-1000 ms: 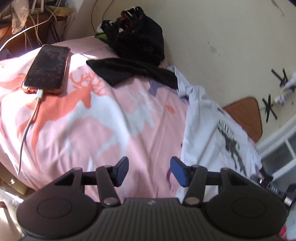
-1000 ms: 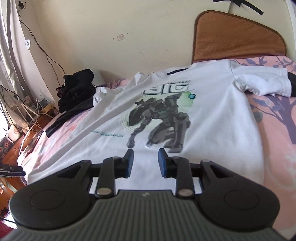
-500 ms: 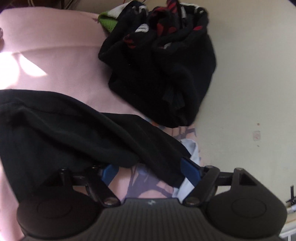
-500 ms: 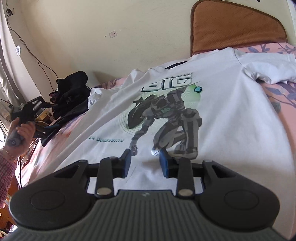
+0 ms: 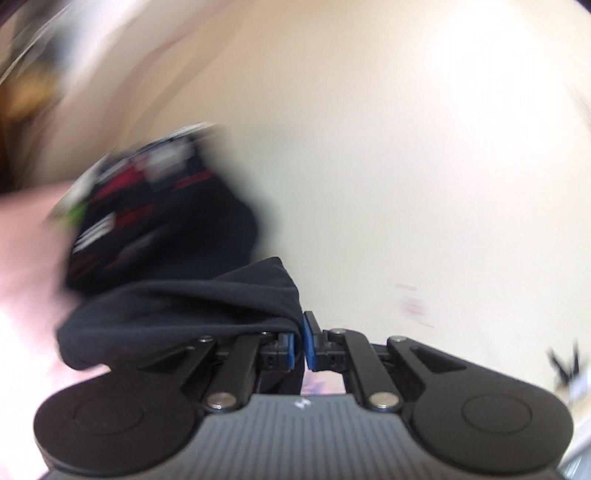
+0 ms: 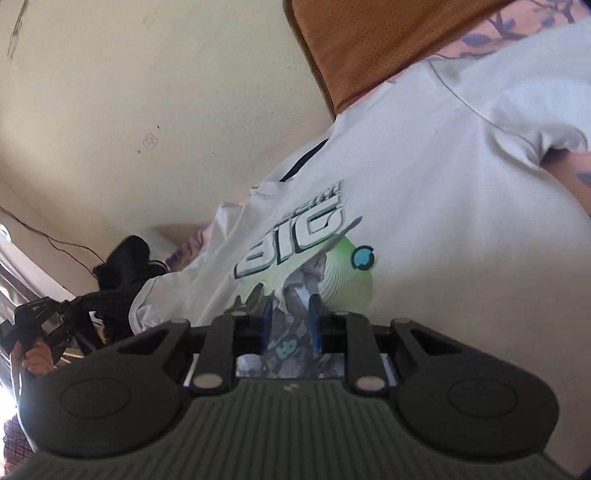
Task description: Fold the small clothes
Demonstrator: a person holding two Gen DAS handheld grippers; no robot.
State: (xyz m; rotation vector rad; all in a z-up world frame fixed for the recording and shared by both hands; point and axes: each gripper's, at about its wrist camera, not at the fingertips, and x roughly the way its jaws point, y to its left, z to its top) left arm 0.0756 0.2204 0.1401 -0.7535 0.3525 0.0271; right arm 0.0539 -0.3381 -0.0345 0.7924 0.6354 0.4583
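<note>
In the blurred left wrist view my left gripper (image 5: 301, 339) is shut on the edge of a black garment (image 5: 177, 314). It drapes over the left finger, lifted off the pink sheet (image 5: 22, 266). In the right wrist view a white T-shirt (image 6: 461, 229) with a "BIG" robot print (image 6: 295, 243) lies spread on the bed. My right gripper (image 6: 290, 321) sits low over that print. Its jaws are closing, with printed cloth showing between the blue pads (image 6: 316, 317) but not clearly pinched. At that view's far left, a hand (image 6: 35, 360) holds the left gripper (image 6: 44, 314) by the black garment (image 6: 110, 295).
A pile of dark clothes with red and white stripes (image 5: 155, 221) lies against the cream wall (image 5: 406, 147). A brown headboard cushion (image 6: 369, 44) stands beyond the shirt's collar. Pink bedding with purple branches (image 6: 535, 22) shows past the right sleeve. Cables hang at the left.
The left gripper shut on the black garment and lifted it, its view swinging toward the wall. The right gripper rolled, moved forward over the shirt's print, and its jaws narrowed.
</note>
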